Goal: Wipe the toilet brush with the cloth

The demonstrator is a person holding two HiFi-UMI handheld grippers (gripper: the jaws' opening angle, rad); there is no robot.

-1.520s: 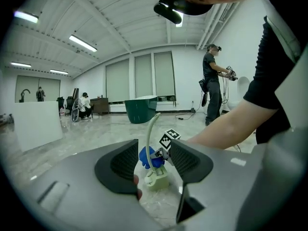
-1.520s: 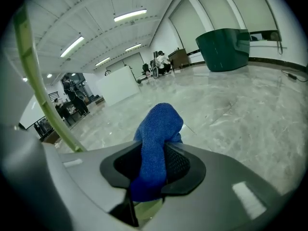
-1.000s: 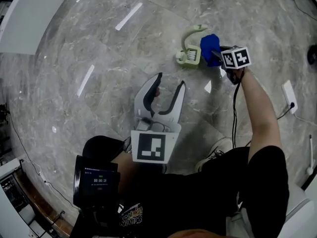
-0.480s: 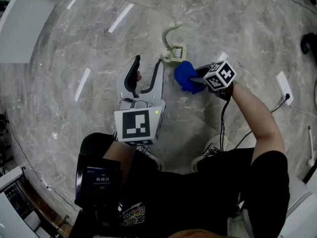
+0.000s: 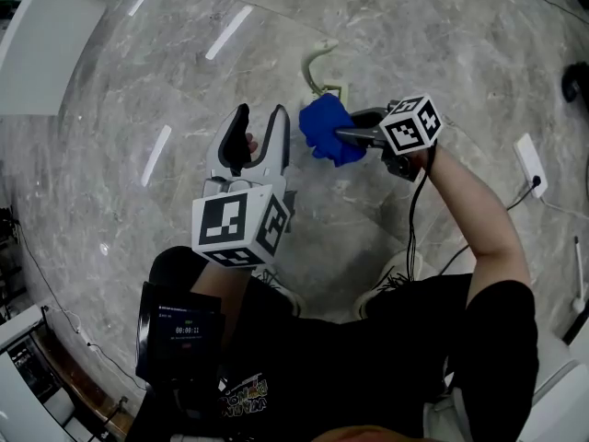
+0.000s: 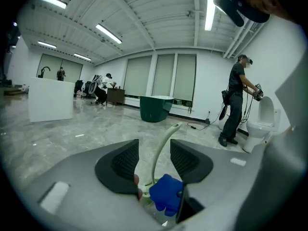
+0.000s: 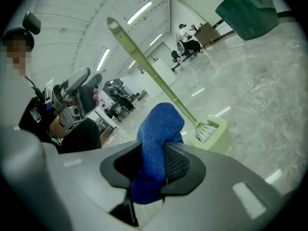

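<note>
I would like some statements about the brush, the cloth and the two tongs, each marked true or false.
1. The right tongs are shut on the cloth. True.
2. The left tongs grip the toilet brush. False: they are open and grip nothing.
3. The toilet brush stands in its holder on the floor. True.
4. The cloth is red. False: it is blue.

The cloth (image 5: pixel 329 129) is bright blue; the toilet brush (image 7: pixel 191 115) beside it is pale green with white bristles. The floor (image 5: pixel 433 26) is grey veined marble. The left hand-held gripper (image 5: pixel 260 122) and right hand-held gripper (image 5: pixel 345 136) are light grey, black-padded, with black-and-white square markers.
</note>
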